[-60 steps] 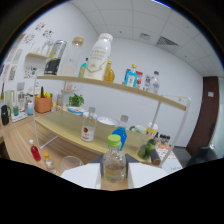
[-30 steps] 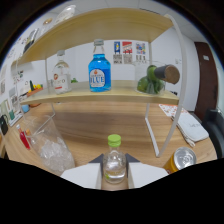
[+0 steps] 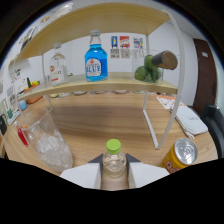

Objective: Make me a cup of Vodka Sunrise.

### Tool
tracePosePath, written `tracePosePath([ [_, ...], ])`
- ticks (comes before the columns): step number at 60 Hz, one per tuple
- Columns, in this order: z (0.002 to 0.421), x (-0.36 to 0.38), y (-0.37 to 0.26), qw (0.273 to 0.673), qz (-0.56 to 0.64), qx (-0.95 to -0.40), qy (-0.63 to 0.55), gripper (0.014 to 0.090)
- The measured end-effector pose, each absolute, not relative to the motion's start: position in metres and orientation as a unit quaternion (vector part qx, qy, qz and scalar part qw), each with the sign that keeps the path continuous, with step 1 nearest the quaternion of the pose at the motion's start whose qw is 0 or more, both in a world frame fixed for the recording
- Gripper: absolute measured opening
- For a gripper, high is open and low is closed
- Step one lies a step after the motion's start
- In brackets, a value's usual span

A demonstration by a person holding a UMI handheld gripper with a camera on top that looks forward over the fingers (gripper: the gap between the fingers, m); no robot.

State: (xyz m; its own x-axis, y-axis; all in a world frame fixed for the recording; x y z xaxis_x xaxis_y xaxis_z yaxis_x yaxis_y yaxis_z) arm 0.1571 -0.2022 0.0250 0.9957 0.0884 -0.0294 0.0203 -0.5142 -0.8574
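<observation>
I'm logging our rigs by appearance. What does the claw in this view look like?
Only the two fingers of the claw show, rising from a black masked area. Each finger is a broad, pale grey-white wedge with a darker inner edge at its tip. No cables, markings, hand or sleeve are visible.

Single view only: wide-angle camera riding on gripper [image 3: 114, 167], looking forward along its two fingers and slightly down onto wooden counter [image 3: 110, 117]. Sits low, near counter level, so shelf [image 3: 100, 82] ahead appears at about eye height. Very close to small bottle with green cap [image 3: 114, 157], which stands between fingers. Glass of ice [image 3: 47, 140] and yellow can [image 3: 179, 156] close on either side. Blue bottle [image 3: 96, 62] on shelf farther ahead, facing camera. No second view to overlap.
</observation>
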Motion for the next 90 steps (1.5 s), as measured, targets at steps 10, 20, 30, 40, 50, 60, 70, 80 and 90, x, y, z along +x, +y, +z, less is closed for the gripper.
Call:
tracePosePath([
  [10,0.035,0.159,-0.216,0.484,0.022,-0.874,-0.031,0.0657],
  [20,0.083,0.162,-0.236,0.494,-0.008,-0.869,-0.018,0.0861],
  [30,0.131,0.151,-0.267,0.490,-0.037,-0.871,-0.013,0.0861],
  [40,0.158,0.123,-0.297,0.483,-0.042,-0.875,-0.010,0.0862],
  [50,0.168,0.093,-0.320,0.474,-0.029,-0.880,0.001,0.0861],
  [60,0.169,0.068,-0.330,0.474,-0.020,-0.881,-0.001,0.0862],
  [70,0.171,0.054,-0.330,0.476,-0.020,-0.879,-0.001,0.0861],
  [80,0.171,0.051,-0.330,0.475,-0.027,-0.880,0.010,0.0859],
  [90,0.169,0.046,-0.330,0.470,-0.025,-0.882,0.019,0.0861],
])
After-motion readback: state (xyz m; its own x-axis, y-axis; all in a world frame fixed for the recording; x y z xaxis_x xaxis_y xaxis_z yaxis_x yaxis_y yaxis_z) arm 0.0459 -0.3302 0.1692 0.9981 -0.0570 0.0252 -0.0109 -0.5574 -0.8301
